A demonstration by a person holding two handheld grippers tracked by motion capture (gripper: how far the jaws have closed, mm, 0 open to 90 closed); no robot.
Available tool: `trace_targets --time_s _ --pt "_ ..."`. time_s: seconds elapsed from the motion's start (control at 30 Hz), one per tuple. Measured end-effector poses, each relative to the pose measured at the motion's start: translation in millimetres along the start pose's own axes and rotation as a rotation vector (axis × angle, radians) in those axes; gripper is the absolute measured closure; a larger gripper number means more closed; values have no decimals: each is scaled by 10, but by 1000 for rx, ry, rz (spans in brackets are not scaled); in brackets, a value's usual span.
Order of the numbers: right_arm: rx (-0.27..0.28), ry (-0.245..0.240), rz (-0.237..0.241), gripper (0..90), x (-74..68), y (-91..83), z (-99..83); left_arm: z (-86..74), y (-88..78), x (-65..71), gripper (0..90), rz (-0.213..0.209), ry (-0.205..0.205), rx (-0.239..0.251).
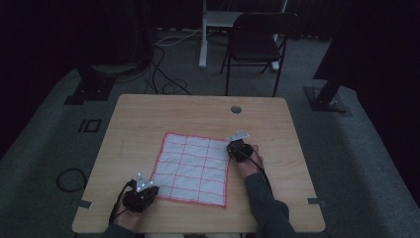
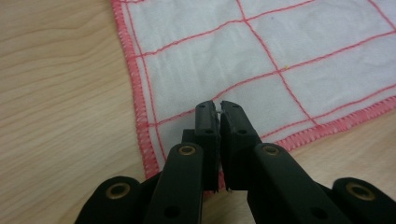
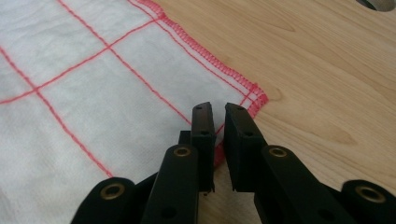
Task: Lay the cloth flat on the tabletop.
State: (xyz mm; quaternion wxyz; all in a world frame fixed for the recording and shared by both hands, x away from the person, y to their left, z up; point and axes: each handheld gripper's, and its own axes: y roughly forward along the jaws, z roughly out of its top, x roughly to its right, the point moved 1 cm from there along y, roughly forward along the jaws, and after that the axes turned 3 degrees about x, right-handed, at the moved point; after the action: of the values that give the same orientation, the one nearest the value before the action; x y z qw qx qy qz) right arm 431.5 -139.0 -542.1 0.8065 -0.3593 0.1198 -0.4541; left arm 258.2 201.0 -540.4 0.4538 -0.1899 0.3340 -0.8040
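Observation:
A white cloth (image 1: 193, 168) with a red grid and red stitched hem lies flat on the wooden table (image 1: 148, 114). My left gripper (image 1: 151, 191) sits at the cloth's near left corner. In the left gripper view its jaws (image 2: 219, 108) are shut, with a sliver of the cloth (image 2: 280, 42) pinched between the tips. My right gripper (image 1: 229, 149) rests at the cloth's far right corner. In the right gripper view its jaws (image 3: 219, 109) stand a narrow slit apart above the hem of the cloth (image 3: 70, 93), and nothing is pressed between them.
A round cable hole (image 1: 236, 109) is set in the table near its far edge, also seen as the hole (image 3: 379, 3) from the right gripper. A black folding chair (image 1: 260, 39) and a white desk leg (image 1: 203, 34) stand beyond the table. Cables lie on the carpet.

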Motion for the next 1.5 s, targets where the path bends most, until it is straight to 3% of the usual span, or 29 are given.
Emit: trace_targets --time_s 0.17,0.57,0.73,0.87,1.1,1.33,1.5 --pt "-9 -9 -17 828 29 24 25 22 25 107 860 -46 6 0" --pt "-7 47 -19 835 141 80 56 60 84 399 842 -143 46 7" --pt "-4 67 -14 834 162 87 59 86 110 458 808 -177 59 10" --pt "21 67 -5 816 143 32 65 121 109 433 753 -203 44 25" --pt "74 56 29 795 94 -193 81 261 67 338 693 -200 18 92" --pt "115 96 77 759 66 -438 -31 384 28 128 659 -155 -22 152" --pt "130 128 124 673 27 -603 -177 418 19 -22 649 -113 -72 181"
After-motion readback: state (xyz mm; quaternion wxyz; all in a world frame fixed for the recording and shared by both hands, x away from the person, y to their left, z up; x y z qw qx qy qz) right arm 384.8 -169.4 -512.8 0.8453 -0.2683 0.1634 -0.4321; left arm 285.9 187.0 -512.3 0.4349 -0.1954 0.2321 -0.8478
